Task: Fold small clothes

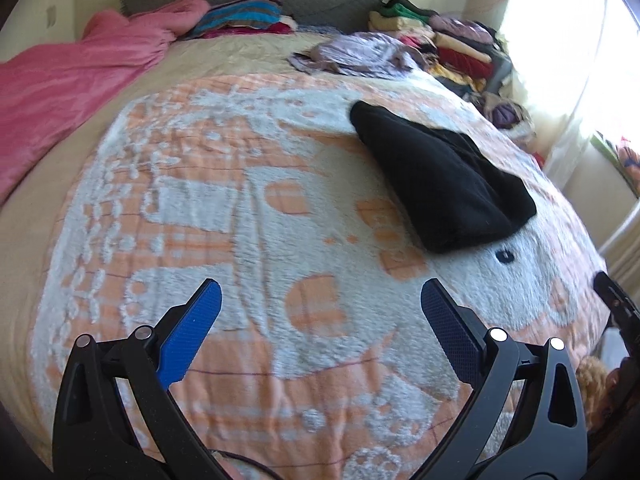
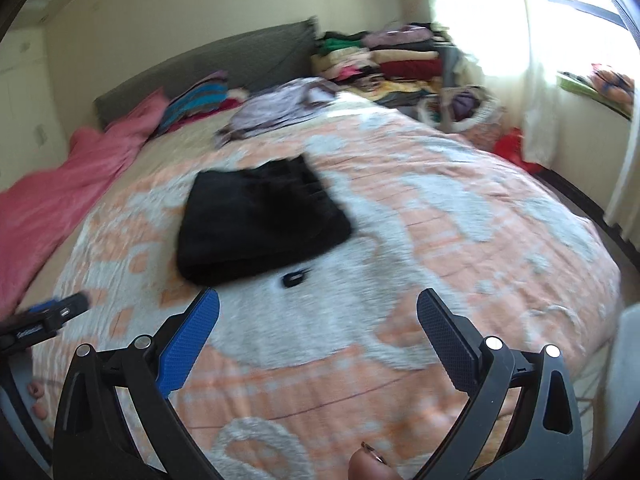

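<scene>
Both tongs stood apart and empty: your left gripper point(image 1: 320, 300) hung over bare blanket point(image 1: 248, 216), and your right gripper point(image 2: 318, 308) hung just short of the black garment point(image 2: 260, 220), touching nothing. That garment point(image 1: 440, 184) lay on the orange-and-white blanket point(image 2: 460, 216), already looking folded into a compact block, with a thick rolled edge facing you and a pleated-looking end toward the headboard point(image 2: 224, 56).

Your main risk, as I judged it, was the plush blanket. If you had pinched low at the garment's near edge, the fingers could have caught pile along with the cloth and dragged the blanket up. A grab at one layer only could also have peeled the stack open. The right wrist view was smeared by motion, so a fast approach risked a misplaced pinch.

Your left wrist view was sharper and showed the garment's tapered far corner and the tip of the right gripper at its right edge. Only the right wrist view showed the left gripper's tip low at its left edge, a fingertip point(image 2: 368, 468) at the bottom, and the basket point(image 2: 468, 108) beside the piled clothes point(image 2: 400, 64).
</scene>
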A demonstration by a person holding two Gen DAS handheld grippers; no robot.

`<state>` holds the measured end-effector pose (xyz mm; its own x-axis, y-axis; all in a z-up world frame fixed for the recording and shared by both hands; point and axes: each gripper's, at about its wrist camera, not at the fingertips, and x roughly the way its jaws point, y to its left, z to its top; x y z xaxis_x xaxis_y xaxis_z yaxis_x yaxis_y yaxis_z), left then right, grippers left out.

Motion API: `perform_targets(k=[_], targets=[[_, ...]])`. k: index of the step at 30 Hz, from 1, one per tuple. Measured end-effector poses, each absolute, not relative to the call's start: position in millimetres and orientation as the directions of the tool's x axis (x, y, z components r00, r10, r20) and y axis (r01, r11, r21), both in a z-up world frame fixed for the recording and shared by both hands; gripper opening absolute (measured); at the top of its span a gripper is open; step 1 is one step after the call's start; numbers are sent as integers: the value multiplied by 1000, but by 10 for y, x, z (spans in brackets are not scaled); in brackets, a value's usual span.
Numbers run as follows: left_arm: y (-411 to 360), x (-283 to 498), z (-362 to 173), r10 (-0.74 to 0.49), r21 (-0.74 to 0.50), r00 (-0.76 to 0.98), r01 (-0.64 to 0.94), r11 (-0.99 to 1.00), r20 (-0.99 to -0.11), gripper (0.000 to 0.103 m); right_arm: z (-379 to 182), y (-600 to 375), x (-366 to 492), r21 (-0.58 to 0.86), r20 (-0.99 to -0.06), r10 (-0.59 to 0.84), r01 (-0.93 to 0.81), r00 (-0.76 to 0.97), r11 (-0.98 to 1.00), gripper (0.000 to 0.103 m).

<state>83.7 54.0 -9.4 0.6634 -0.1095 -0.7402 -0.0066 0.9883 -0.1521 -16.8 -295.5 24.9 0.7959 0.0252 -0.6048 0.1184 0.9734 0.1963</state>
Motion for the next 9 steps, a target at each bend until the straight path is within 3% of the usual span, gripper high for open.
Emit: perform_targets(k=[5,9], targets=[[1778,1021,-1,37,-173,653,-254,952,-756,94,325,-4257,-543,278,-603,-190,428,774,860,99],[3163,1004,50,293,-114,579,-564,818,-761,94,81,-5664,-1116,220,-643,-484,748,594,626,99]])
